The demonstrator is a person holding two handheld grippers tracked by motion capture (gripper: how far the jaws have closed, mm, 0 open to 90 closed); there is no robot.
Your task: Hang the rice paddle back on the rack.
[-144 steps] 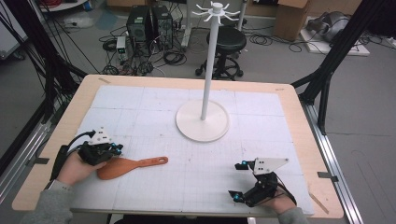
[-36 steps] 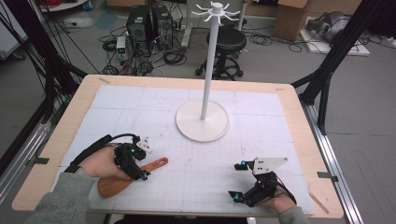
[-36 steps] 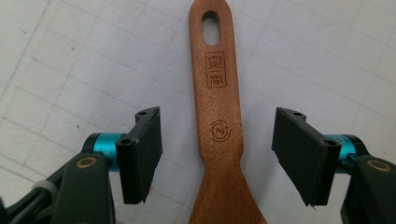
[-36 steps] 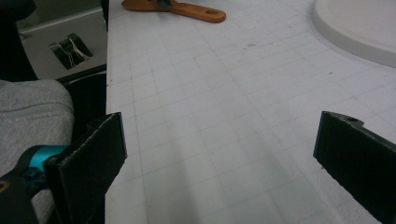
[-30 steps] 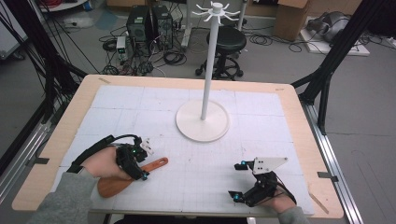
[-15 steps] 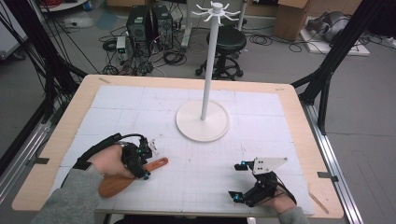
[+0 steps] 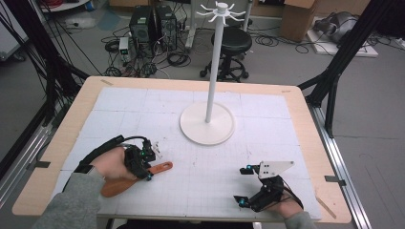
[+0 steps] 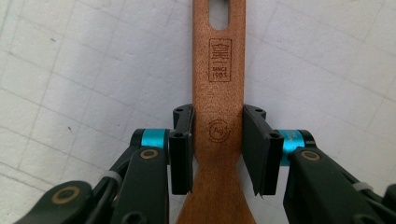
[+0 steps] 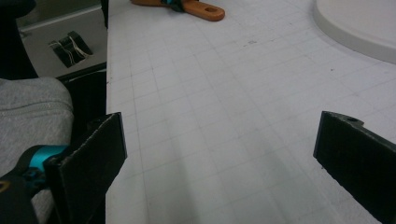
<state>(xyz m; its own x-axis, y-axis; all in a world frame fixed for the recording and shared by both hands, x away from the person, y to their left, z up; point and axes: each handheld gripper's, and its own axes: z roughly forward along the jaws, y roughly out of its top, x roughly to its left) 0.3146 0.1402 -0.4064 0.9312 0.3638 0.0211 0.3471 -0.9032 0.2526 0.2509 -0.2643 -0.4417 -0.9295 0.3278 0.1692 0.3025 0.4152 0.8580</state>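
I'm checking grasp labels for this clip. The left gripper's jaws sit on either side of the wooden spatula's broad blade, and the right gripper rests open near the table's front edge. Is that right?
Not quite. The left gripper has its jaws on either side of the wooden spatula at the narrow handle, just above where it widens into the blade, as the left gripper view shows. The jaws have just been closing, and look to touch its edges. The right gripper does rest open near the table's front edge.
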